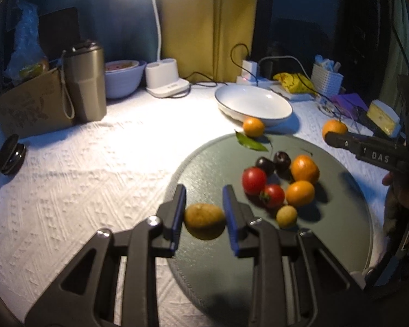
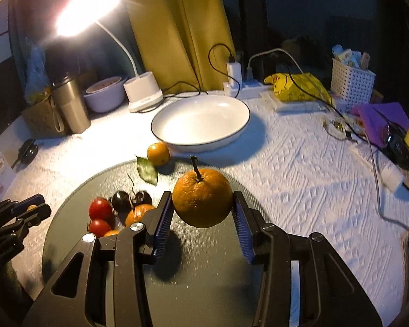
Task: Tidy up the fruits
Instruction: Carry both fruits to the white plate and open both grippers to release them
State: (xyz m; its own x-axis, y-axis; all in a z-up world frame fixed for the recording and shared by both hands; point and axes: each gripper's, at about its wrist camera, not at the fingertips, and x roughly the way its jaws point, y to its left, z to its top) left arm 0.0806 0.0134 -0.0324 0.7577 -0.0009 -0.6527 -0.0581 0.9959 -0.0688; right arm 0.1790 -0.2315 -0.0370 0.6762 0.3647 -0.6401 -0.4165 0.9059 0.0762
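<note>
My left gripper is shut on a small yellow-brown fruit, held just above the round grey mat. On the mat lie two red tomatoes, two dark cherries, two small oranges and a small yellow fruit. My right gripper is shut on a stemmed orange, held above the mat. It also shows in the left wrist view. An empty white bowl stands behind the mat. A small orange and a leaf lie by the bowl.
A desk lamp, a steel tumbler, a bowl and a cardboard box line the back left. A power strip with cables, a yellow bag, a white basket and purple cloth crowd the right.
</note>
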